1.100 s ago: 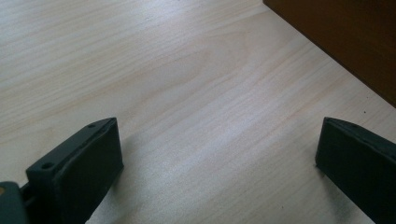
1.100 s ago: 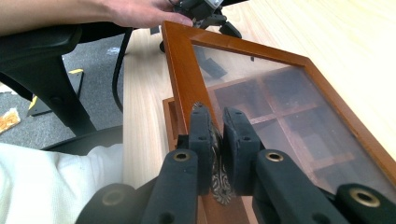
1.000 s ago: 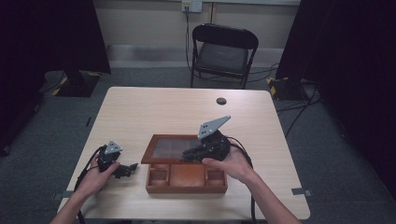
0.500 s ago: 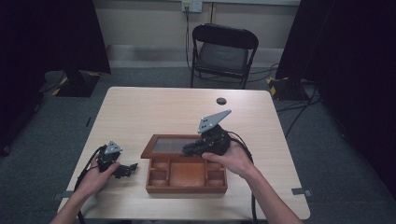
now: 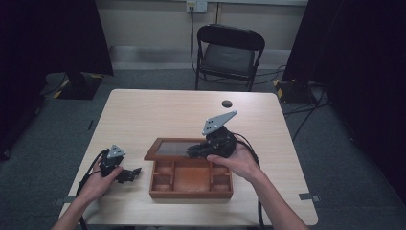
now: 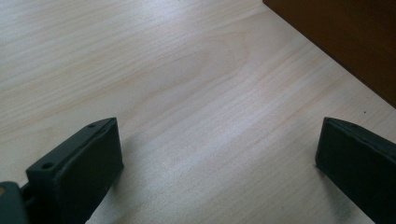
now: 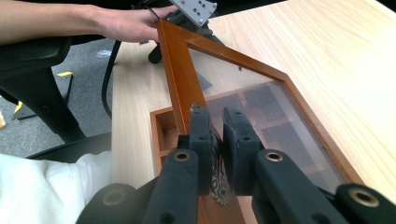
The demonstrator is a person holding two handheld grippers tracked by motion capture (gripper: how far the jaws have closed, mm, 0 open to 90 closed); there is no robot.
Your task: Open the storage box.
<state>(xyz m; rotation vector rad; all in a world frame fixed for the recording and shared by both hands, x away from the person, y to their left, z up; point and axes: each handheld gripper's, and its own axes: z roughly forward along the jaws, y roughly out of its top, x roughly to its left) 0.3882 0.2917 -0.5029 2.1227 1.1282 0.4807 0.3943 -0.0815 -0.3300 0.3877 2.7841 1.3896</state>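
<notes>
A brown wooden box (image 5: 191, 194) with several small compartments sits near the table's front. Its glass-paned lid (image 5: 170, 148) is tilted up at the box's far side. My right gripper (image 5: 194, 151) is at the lid's front edge. In the right gripper view the gripper (image 7: 215, 116) is shut on a small ornate metal clasp (image 7: 218, 184) on the lid's wooden frame (image 7: 180, 79). My left gripper (image 5: 134, 173) rests on the table left of the box. It (image 6: 219, 140) stands open over bare wood, with the box's side wall (image 6: 345, 42) just ahead.
A small black round object (image 5: 226, 103) lies near the table's far edge. A black folding chair (image 5: 230, 52) stands beyond the table. Cables trail from both grippers toward the front edge. The pale tabletop (image 5: 158, 115) stretches behind the box.
My right gripper has risen a little with the lid's front edge in its hold. The left gripper has stayed in place.
</notes>
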